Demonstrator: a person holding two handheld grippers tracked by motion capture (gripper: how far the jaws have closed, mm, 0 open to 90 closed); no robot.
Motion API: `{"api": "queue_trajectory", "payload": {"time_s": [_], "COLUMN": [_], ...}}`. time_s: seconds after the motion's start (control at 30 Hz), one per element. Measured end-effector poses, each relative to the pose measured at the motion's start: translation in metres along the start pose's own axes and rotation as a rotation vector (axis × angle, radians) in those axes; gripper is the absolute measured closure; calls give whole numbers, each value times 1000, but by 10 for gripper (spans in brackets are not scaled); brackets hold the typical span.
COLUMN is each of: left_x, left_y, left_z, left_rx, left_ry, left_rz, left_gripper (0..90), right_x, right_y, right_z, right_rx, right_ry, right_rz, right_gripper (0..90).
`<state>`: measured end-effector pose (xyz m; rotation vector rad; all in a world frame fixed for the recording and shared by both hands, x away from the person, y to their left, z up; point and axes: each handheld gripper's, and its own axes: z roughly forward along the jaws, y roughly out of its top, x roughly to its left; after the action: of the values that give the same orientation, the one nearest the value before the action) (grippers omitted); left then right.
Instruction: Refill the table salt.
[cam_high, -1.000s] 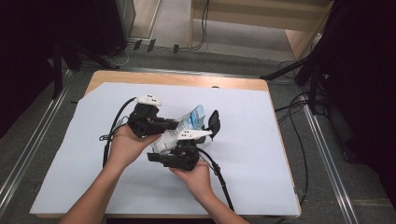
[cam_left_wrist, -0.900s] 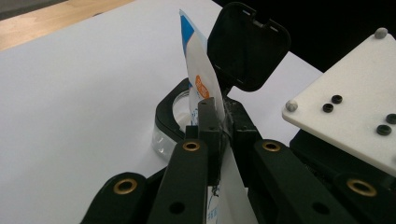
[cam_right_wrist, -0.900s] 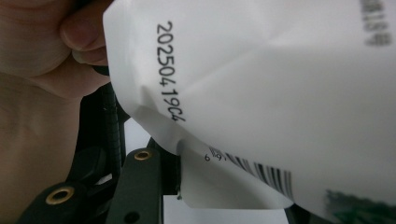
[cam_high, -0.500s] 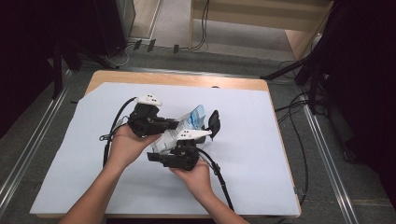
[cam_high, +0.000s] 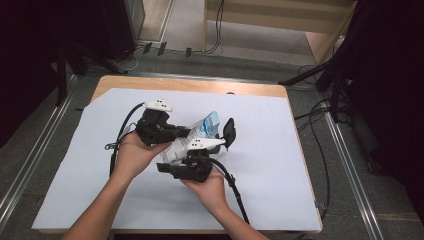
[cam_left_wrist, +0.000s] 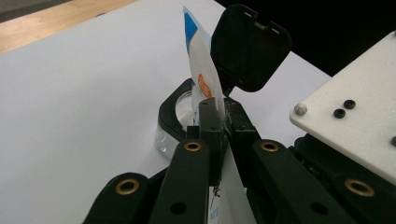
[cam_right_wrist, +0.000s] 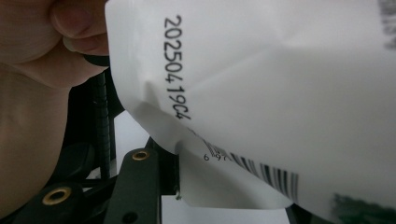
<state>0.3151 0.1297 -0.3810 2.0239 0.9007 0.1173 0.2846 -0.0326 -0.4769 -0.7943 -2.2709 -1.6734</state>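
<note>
Left tool (cam_left_wrist: 219, 121) clamped on white pouch (cam_high: 197, 137) above counter (cam_high: 280, 165); right tool (cam_high: 192, 162) grips pouch's other end. Looks like tearing step. Next: pull apart firmly.

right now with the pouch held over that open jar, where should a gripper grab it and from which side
Grip the pouch on its flat sealed edge, coming in edge-on so the jaws close across its two faces. It is a thin, limp sheet standing upright above the jar, so only a pinch through its thickness would likely hold. The left gripper already clamps it this way, and the right gripper holds the other end.
</note>
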Motion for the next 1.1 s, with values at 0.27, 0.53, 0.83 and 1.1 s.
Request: {"api": "queue_trajectory", "payload": {"time_s": [0.27, 0.53, 0.83, 1.1], "left_x": [2, 4, 2, 0], "left_y": [6, 7, 5, 5], "left_z": [-1, 0, 0, 2], "left_rx": [45, 37, 7, -3], "left_ry": [-4, -7, -6, 2], "left_rz": [-1, -10, -6, 7], "left_gripper": [887, 886, 885, 884], "right_x": [-2, -4, -5, -5], "right_y": [2, 2, 2, 1], "right_z": [2, 2, 2, 0], "right_rx": [-10, -19, -29, -36], "right_ry": [32, 38, 32, 26], "right_rz": [11, 25, 22, 25], "right_gripper": [613, 614, 615, 618]}}
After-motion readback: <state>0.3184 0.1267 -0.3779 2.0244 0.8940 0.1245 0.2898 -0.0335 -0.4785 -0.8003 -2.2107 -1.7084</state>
